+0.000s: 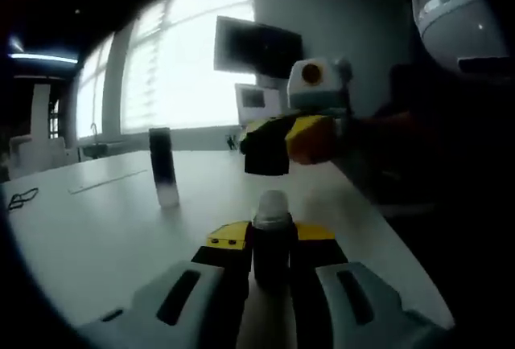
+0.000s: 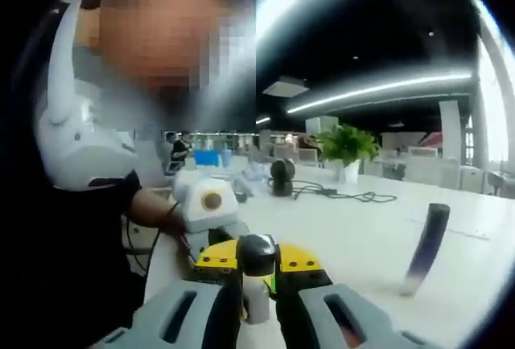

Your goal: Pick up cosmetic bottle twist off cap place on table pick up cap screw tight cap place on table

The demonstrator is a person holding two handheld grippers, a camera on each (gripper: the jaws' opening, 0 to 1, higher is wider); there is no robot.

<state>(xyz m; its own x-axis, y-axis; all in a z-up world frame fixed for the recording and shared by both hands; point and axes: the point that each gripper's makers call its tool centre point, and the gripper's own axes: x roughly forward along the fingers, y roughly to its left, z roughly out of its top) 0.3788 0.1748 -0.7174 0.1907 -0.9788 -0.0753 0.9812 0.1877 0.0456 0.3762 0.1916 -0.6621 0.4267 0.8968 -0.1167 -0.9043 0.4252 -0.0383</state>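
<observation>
My left gripper [image 1: 272,240] is shut on a small dark cosmetic bottle [image 1: 272,256], held upright above the white table [image 1: 105,228]. Its pale neck [image 1: 272,204] sticks up bare between the yellow jaw tips. My right gripper [image 1: 265,152] hovers just beyond and above the bottle, a short gap away from the neck. In the right gripper view, my right gripper [image 2: 257,273] is shut on the cap [image 2: 259,254], a small piece with a dark rounded top and a pale lower part.
A tall slim bottle [image 1: 163,166] [image 2: 426,246], dark on top and pale at the base, stands on the table to the left. A person's torso [image 2: 72,228] is close by at the table edge. A plant [image 2: 348,146] and cables [image 2: 338,195] lie farther off.
</observation>
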